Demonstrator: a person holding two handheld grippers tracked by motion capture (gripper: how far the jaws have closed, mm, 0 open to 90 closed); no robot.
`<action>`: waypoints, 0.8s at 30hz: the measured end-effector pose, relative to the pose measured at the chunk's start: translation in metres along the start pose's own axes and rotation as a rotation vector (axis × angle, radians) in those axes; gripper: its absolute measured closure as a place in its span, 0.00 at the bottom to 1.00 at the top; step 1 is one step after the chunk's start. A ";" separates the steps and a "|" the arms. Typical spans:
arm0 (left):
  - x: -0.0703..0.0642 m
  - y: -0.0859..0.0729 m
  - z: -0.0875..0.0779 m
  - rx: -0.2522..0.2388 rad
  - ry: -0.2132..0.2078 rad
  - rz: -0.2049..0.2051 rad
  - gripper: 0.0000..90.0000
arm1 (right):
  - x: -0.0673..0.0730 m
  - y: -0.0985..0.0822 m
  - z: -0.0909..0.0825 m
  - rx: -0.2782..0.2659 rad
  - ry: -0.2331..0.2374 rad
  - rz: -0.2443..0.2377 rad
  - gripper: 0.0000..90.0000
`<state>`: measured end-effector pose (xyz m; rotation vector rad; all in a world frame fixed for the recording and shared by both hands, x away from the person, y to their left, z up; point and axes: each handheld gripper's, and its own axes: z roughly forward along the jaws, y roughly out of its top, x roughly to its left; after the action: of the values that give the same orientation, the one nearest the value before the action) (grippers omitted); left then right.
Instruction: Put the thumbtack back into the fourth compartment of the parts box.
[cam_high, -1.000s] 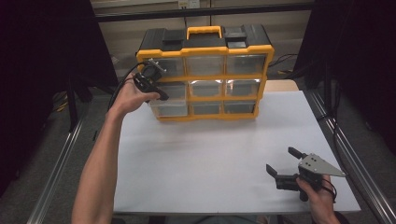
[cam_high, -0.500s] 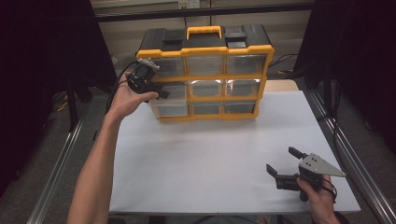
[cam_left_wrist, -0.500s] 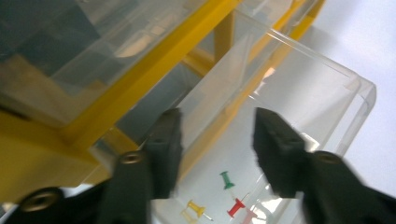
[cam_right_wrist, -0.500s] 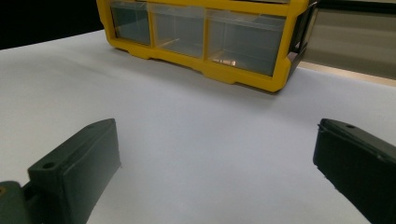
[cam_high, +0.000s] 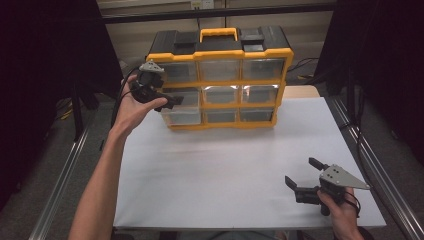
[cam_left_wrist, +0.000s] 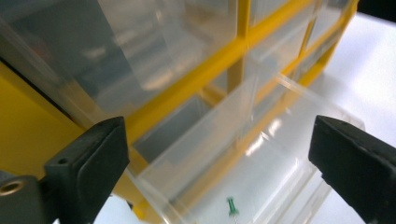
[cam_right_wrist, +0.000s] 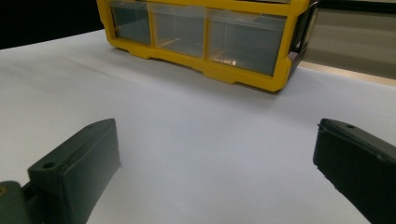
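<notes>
Up close, left gripper (cam_left_wrist: 219, 154) fingers, just spread, frame a green pushpin (cam_left_wrist: 232, 207) in the drawer (cam_left_wrist: 261, 140).

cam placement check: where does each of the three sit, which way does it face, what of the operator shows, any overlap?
High view: above the near table edge, looking forward and down; both forearms, left hand-held gripper, right hand-held gripper, organizer.
Left gripper view: on the left hand-held gripper, facing a pulled-out clear drawer holding a green pushpin; open jaws, just widened.
Right gripper view: low over the table, facing the organizer's bottom row; open jaws.
Shared: the organizer in all three.
</notes>
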<state>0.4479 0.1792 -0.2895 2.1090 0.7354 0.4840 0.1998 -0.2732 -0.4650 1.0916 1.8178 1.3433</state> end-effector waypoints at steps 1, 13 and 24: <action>0.000 -0.001 -0.001 -0.005 0.003 0.006 0.05 | 0.000 0.000 0.000 0.000 -0.001 0.000 0.01; -0.005 -0.021 -0.019 -0.184 0.043 -0.021 0.04 | 0.000 0.000 0.000 0.002 -0.002 0.004 0.01; -0.033 -0.042 -0.037 -0.314 0.074 -0.013 0.04 | 0.000 0.000 0.001 0.001 -0.001 0.003 0.01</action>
<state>0.3876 0.1998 -0.3046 1.8007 0.6669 0.6307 0.2005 -0.2729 -0.4653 1.0952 1.8170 1.3437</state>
